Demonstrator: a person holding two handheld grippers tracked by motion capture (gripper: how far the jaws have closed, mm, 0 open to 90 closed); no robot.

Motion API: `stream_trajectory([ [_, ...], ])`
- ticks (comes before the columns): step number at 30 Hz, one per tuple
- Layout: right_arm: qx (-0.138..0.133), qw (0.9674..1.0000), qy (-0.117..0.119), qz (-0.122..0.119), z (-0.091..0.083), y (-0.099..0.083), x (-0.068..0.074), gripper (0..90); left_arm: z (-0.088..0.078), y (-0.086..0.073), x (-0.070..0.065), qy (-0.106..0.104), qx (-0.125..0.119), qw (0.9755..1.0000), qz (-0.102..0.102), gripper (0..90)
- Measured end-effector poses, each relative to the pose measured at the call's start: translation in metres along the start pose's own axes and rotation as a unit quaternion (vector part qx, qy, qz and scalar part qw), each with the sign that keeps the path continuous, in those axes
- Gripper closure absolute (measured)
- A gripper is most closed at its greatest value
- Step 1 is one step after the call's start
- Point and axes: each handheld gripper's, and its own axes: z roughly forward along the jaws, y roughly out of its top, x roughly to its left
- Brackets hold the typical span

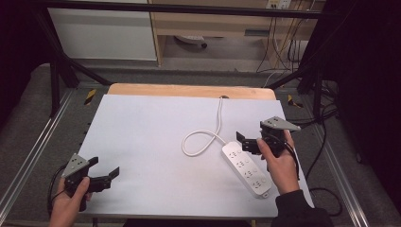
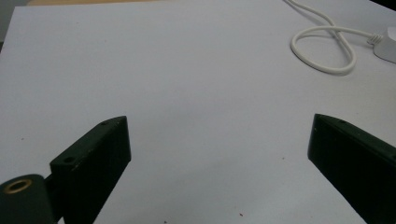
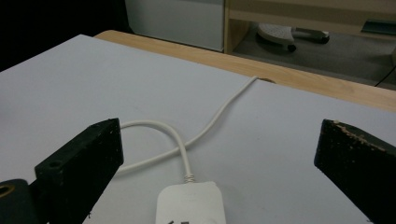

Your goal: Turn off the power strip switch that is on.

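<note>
Left gripper (image 1: 105, 171): at the table's (image 1: 142, 132) near left corner, jaws wide apart, nothing between them.
Right gripper (image 1: 244, 142): near the right edge, jaws wide apart, just above the strip's cord end.
Strip (image 1: 247, 169): white, flat, lying aslant by the near right corner.
Cord (image 1: 202, 140): loops once, then runs to the far edge.

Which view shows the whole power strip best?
The high view: the power strip lies in full on the table, sockets up, beside the right gripper. The right gripper view catches just its cord end; the left gripper view, a corner.
</note>
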Motion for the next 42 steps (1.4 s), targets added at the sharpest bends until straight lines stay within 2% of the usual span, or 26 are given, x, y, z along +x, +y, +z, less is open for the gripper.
stream_trajectory([
  [3, -0.003, 1.0000, -0.003, 0.004, -0.006, -0.002, -0.006, 2.0, 0.000, 0.000, 0.000, 0.001, 0.000, 1.0000, 0.000, 5.7],
  [7, -0.004, 0.9998, -0.020, 0.005, -0.013, -0.008, -0.015, 1.9, 0.000, 0.000, 0.000, 0.001, -0.001, 1.0000, 0.000, 5.7],
  [20, -0.007, 0.9985, -0.042, 0.035, -0.024, -0.038, -0.039, 2.2, -0.001, 0.000, 0.000, 0.001, -0.001, 1.0000, 0.000, 5.7],
  [35, 0.003, 0.9952, -0.071, 0.067, -0.029, -0.074, -0.065, 3.7, -0.001, 0.000, 0.001, 0.002, 0.001, 1.0000, 0.000, 5.7],
  [42, 0.002, 0.9946, -0.072, 0.075, -0.028, -0.085, -0.073, 4.4, -0.001, 0.000, 0.001, 0.002, 0.000, 1.0000, 0.000, 5.7],
])
